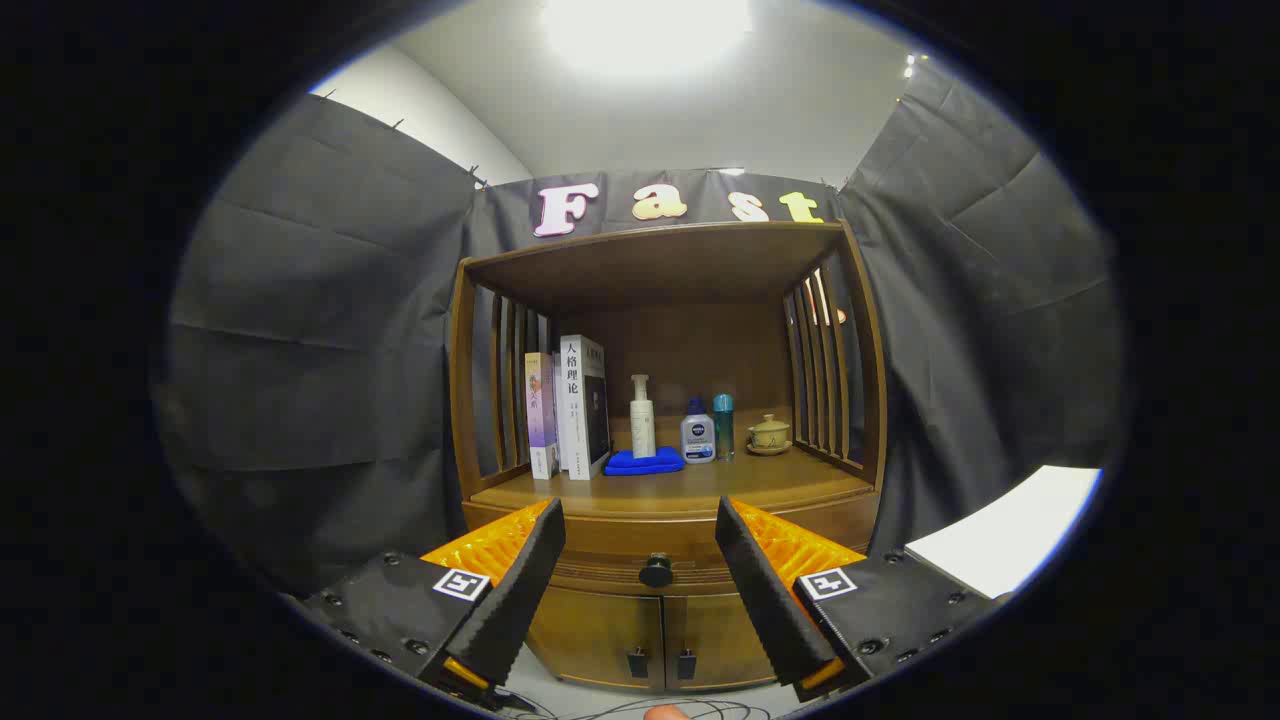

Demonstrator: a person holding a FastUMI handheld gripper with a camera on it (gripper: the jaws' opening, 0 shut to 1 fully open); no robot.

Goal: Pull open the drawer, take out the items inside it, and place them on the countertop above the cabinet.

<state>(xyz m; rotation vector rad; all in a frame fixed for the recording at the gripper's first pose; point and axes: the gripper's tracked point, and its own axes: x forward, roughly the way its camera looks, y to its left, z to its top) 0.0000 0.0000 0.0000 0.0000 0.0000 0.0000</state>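
gripper view: tool (pixel 640 525) spread wide, drawer knob (pixel 656 570) between fingers, drawer (pixel 610 560) closed.

Wooden cabinet (pixel 668 545) with slatted sides, its countertop (pixel 720 482) carrying everything. At nine o'clock on the top, three upright books (pixel 570 408); toward the centre a folded blue cloth (pixel 645 461) with a white pump bottle (pixel 642 415) standing at it. Toward three o'clock, a squat blue-capped bottle (pixel 698 433), a slim teal bottle (pixel 723 424), a lidded cup on a saucer (pixel 769 434).
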